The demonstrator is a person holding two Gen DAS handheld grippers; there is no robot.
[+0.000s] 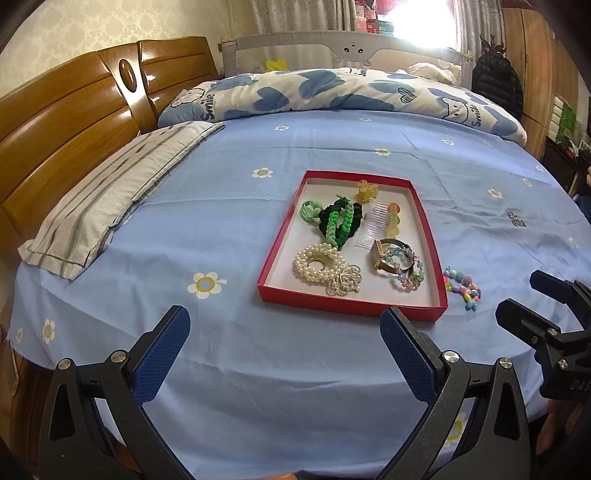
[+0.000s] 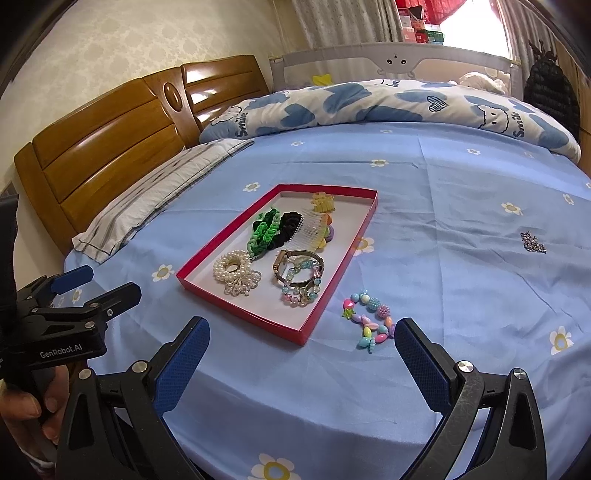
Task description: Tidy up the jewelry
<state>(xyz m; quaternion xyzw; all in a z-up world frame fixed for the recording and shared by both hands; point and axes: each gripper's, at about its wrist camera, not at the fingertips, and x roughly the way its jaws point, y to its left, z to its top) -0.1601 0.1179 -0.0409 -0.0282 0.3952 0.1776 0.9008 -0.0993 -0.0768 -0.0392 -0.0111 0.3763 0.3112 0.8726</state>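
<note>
Left hand-held gripper [image 1: 284, 332]: wide, empty; tray [image 1: 352, 308] just ahead. Right hand-held gripper [image 2: 301, 341]: wide, empty; bead bracelet [image 2: 367, 317] betw. tips, brooch [image 2: 533, 242] far ahead-right on bed [image 2: 443, 221].

Quilt [image 1: 332, 92]: "Smile" printed in dark letters beside cartoon faces, at 11 o'clock and 2 o'clock of the bed; same word twice in right wrist view.
Left gripper [image 2: 96, 291] body: "GenRobot.AI" in white on black, at 9 o'clock in right wrist view.
Right gripper [image 1: 517, 295] body: "DAS", cut off by frame edge, at 3 o'clock in left wrist view.
Window boxes [image 1: 373, 20]: print too small to read.
</note>
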